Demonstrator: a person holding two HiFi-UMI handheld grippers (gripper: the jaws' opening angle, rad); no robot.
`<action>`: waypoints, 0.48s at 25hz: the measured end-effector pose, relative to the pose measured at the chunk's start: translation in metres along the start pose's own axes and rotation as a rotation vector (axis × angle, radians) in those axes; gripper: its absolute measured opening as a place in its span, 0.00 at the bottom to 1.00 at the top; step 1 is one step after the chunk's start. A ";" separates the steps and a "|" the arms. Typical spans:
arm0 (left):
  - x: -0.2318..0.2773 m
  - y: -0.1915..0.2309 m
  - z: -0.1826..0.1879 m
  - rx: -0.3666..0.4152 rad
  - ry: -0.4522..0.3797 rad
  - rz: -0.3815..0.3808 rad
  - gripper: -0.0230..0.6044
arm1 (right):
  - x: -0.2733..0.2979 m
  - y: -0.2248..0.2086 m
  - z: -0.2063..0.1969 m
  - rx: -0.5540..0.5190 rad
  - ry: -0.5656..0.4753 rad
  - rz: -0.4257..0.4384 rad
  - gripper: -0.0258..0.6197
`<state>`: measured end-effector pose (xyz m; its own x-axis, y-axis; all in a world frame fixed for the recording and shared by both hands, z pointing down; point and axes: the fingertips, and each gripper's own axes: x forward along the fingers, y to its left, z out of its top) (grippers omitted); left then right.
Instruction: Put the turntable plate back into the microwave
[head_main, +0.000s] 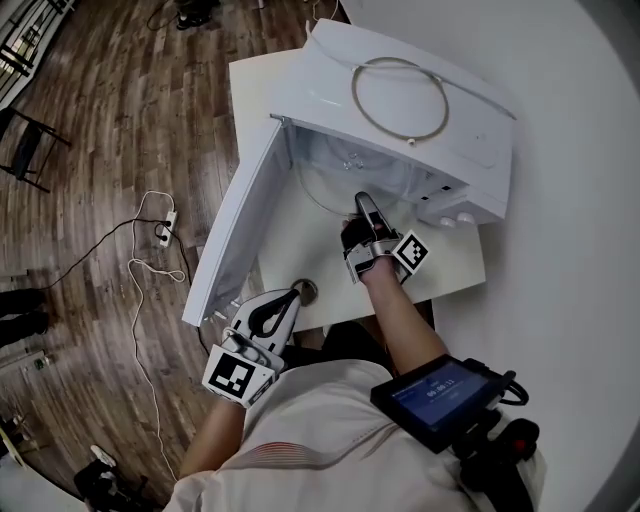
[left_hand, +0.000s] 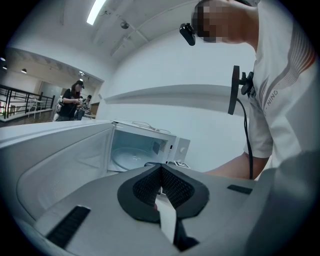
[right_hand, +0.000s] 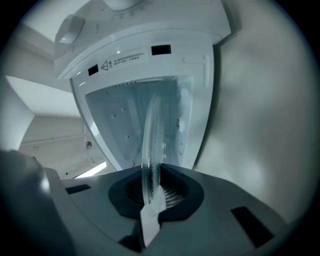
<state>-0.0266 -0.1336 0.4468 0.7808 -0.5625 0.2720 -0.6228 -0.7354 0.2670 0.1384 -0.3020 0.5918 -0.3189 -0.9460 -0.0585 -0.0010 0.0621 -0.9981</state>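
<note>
The head view looks steeply down from above on the microwave (head_main: 470, 130) and its table (head_main: 450, 275). The left gripper view sits low and further back, facing the open cavity (left_hand: 132, 152) slantwise. The right gripper view, rolled sideways, looks past the turntable plate (right_hand: 150, 145) into this cavity from very near. All three share it.

White cables (head_main: 135, 300) lie on the dark wood floor (head_main: 100, 120) beside a white table (head_main: 250, 95), strip light (left_hand: 97, 11) overhead.

From the head view the microwave's (head_main: 400, 110) top hides most of its cavity, and the clear turntable plate (right_hand: 150, 145) inside is too faint to trace. In the right gripper view the plate shows edge-on only, its lower rim hidden between the fingers (right_hand: 172, 194). The print on the warning label (right_hand: 122, 59) is too small to read.
</note>
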 end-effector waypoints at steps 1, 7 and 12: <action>-0.002 0.000 0.002 0.001 -0.003 0.003 0.05 | 0.003 0.002 0.002 -0.003 -0.001 -0.002 0.08; 0.009 0.011 -0.001 -0.005 0.010 0.018 0.05 | 0.028 -0.009 0.024 -0.001 -0.027 -0.007 0.08; 0.014 0.007 -0.002 -0.012 -0.005 0.022 0.05 | 0.035 -0.015 0.035 -0.008 -0.040 -0.028 0.08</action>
<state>-0.0199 -0.1465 0.4542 0.7674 -0.5802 0.2730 -0.6401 -0.7186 0.2720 0.1607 -0.3478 0.6042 -0.2807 -0.9593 -0.0318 -0.0167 0.0380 -0.9991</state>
